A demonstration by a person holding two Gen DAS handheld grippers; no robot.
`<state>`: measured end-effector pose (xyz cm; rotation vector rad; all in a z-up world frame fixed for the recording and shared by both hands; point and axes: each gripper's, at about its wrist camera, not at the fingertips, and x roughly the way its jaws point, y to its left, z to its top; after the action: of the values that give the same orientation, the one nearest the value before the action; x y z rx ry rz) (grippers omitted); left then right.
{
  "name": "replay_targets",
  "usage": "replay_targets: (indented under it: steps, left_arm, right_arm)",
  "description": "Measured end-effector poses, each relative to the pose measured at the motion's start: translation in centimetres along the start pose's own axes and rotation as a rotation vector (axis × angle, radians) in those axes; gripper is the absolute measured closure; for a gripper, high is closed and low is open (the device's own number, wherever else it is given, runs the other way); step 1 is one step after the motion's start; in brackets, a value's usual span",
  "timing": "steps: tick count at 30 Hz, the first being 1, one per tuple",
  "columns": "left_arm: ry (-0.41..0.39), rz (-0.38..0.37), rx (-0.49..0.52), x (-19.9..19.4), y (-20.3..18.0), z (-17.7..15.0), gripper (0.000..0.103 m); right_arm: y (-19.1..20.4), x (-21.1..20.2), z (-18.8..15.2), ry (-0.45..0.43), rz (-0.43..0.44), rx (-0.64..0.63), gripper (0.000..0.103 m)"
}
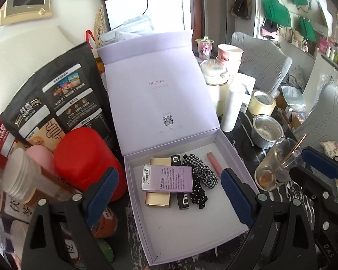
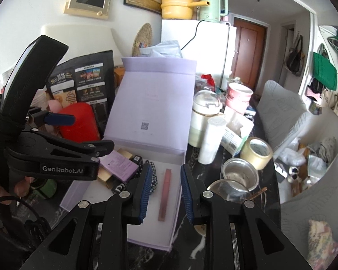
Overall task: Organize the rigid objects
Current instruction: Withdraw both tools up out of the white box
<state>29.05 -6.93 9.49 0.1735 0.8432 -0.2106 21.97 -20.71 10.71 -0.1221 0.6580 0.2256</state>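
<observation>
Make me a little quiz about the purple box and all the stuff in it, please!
1. True or false: the lid of the purple box stands open.
2. What lies closest to the box's right wall? A) gold case B) pink tube C) polka-dot hair tie
3. Fill in: the left hand-held gripper is ____ and holds nothing.

Key:
1. True; the lid leans back.
2. B; the pink tube lies alone by that wall, while the gold case sits under the purple card box and the polka-dot hair tie lies nearer the middle.
3. Open. The right hand-held gripper is open too, more narrowly, and holds nothing.
</observation>
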Motion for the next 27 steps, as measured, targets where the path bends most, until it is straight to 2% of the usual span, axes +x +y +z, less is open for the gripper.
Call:
replay_targets:
  steps: [4, 16, 19, 27]
  left_arm:
    - [-0.029, -0.007, -0.007, -2.2, -0.2, -0.6, 0.009]
    - [-0.08, -0.025, -0.026, -6.8, -0.4, -3.2, 0.009]
    - [-0.084, -0.026, -0.032, -7.5, -0.3, -4.1, 0.009]
    - [-0.089, -0.033, -0.036, -9.4, -0.4, -6.8, 0.009]
  right_arm:
    - [0.1, -1.5, -0.2, -0.02, 0.003, 0.006, 0.072]
    - [1.0, -5.8, -1.8, -0.051, -0.003, 0.005, 0.072]
    - [1.2, -6.8, -2.5, -0.055, 0.002, 0.012, 0.068]
    - [1.8, -8.8, -4.8, -0.056, 0.002, 0.029, 0.068]
